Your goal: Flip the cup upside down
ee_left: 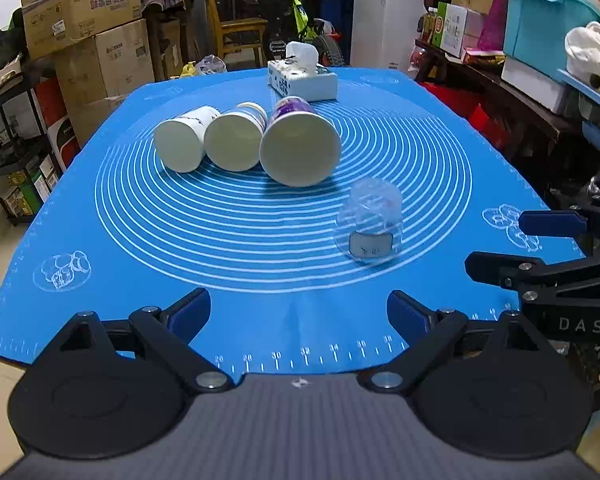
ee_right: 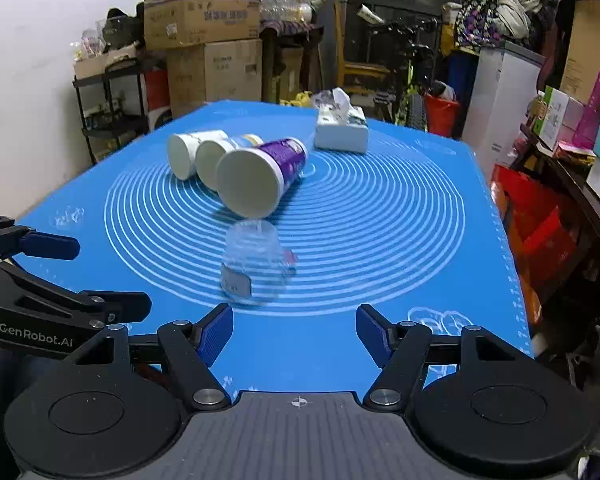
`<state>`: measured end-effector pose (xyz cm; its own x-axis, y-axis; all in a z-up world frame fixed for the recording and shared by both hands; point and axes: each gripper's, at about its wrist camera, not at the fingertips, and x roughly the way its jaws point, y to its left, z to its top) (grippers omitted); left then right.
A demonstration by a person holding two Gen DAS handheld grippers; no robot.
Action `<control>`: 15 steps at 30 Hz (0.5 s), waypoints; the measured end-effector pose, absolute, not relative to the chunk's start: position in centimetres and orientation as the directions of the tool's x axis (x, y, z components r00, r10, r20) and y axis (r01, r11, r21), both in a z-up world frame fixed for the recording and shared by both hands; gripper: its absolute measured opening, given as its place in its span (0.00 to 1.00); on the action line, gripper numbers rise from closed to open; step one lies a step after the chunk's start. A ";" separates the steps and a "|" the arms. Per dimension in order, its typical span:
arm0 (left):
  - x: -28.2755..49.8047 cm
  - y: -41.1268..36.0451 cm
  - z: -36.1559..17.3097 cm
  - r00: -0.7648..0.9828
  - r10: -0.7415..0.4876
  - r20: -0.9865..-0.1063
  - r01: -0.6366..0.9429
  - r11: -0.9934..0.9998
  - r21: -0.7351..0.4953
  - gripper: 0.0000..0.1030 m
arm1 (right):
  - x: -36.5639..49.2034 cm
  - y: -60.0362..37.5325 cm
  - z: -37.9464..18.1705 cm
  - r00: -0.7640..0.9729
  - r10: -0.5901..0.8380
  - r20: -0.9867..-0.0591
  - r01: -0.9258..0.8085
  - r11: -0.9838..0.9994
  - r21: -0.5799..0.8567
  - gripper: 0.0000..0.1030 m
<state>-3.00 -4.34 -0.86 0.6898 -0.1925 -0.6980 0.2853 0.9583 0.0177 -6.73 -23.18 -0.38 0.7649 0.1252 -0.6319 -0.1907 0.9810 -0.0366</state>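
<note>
A clear plastic cup [ee_left: 369, 222] with a white label stands mouth-down on the blue mat [ee_left: 236, 240]; it also shows in the right wrist view [ee_right: 252, 266], just ahead of my right gripper. My left gripper [ee_left: 299, 316] is open and empty, short of the cup and to its left. My right gripper [ee_right: 295, 332] is open and empty, a little behind the cup. Three paper cups lie on their sides in a row: a white one [ee_left: 184, 138], a middle one [ee_left: 236, 136] and a purple one [ee_left: 300, 144].
A tissue box [ee_left: 302, 76] sits at the mat's far edge. The right gripper [ee_left: 540, 248] reaches in from the right in the left wrist view; the left gripper [ee_right: 52, 280] shows in the right wrist view. Boxes, shelves and a bicycle surround the table.
</note>
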 end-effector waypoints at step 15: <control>-4.1 -5.2 -1.0 0.679 -0.184 -0.711 0.296 0.954 0.037 0.92 | -7.4 -24.2 -0.8 0.738 0.121 -0.663 -0.180 0.983 -0.021 0.71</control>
<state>-4.07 -5.19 -1.01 0.6791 -0.1836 -0.7107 0.2962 0.9544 0.0365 -7.45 -24.17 -0.76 0.7385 0.1214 -0.6632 -0.1802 0.9834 -0.0206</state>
